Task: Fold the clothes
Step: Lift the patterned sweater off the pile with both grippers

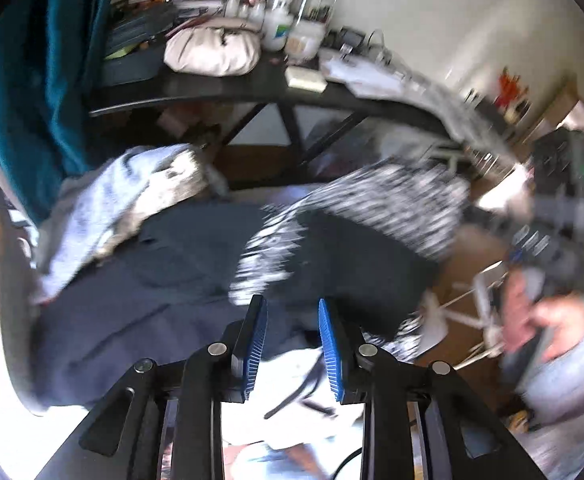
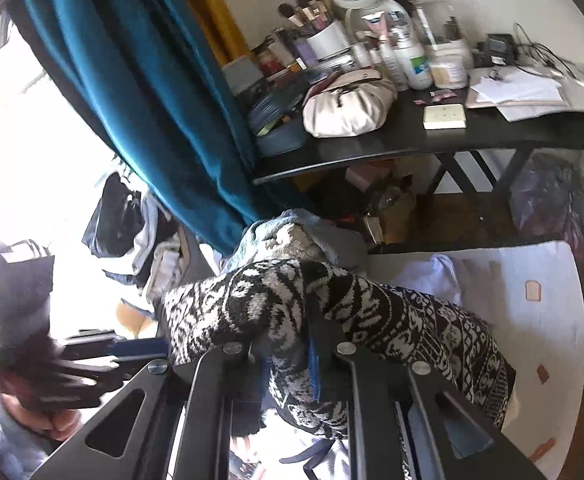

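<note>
The black-and-white patterned knit sweater (image 2: 371, 312) was hanging off the right gripper (image 2: 288, 356), jaws clamped on a bunched fold of it, lifted above the white bedsheet (image 2: 531, 304) near its far edge. The left gripper (image 1: 292, 344) had its blue pads (image 1: 254, 344) apart with nothing between them, hovering over a navy garment (image 1: 164, 264) with a pale blue one (image 1: 104, 204) heaped beside it. My worry: with one pinch point on thick knit, the sweater could slip or drag the pile toward the cluttered black desk (image 2: 411, 140).
</note>
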Available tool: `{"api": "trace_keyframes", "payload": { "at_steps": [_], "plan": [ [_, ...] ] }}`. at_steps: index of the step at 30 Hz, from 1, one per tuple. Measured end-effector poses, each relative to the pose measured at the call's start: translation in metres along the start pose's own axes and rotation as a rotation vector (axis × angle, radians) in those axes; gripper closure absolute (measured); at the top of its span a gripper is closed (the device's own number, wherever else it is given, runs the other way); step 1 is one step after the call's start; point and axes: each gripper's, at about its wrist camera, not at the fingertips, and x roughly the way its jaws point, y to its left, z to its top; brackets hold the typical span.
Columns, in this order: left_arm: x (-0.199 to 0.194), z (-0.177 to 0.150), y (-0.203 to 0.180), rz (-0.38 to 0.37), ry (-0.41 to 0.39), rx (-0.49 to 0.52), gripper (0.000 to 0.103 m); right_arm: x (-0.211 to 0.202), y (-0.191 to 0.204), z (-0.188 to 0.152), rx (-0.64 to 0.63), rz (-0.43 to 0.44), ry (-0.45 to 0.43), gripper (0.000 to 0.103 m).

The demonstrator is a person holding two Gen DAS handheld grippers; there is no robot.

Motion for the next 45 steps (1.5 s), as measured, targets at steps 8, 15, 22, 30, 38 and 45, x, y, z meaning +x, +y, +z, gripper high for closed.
{"api": "trace_keyframes", "payload": {
  "at_steps": [8,15,22,30,38,45],
  "plan": [
    [0.015,0.011,0.014,-0.029,-0.042,0.159,0.063,-0.011,-0.013,0.002,0.036,0.014,-0.015,0.089],
    [0.037,0.01,-0.029,-0.089,-0.008,0.484,0.063,-0.02,-0.02,0.003,0.068,-0.003,-0.02,0.089],
    [0.055,0.021,-0.038,-0.084,-0.081,0.534,0.063,-0.028,-0.018,-0.001,0.057,-0.002,-0.017,0.089],
    [0.035,0.045,-0.035,-0.108,-0.133,0.366,0.098,-0.034,-0.025,0.0,0.097,-0.018,-0.029,0.089],
    [-0.003,0.064,-0.007,-0.115,-0.207,0.159,0.099,-0.017,-0.025,0.006,0.124,-0.038,0.052,0.072],
    [0.003,0.081,-0.011,-0.09,-0.179,0.186,0.099,-0.023,-0.037,0.001,0.155,-0.053,0.052,0.056]
  ]
}}
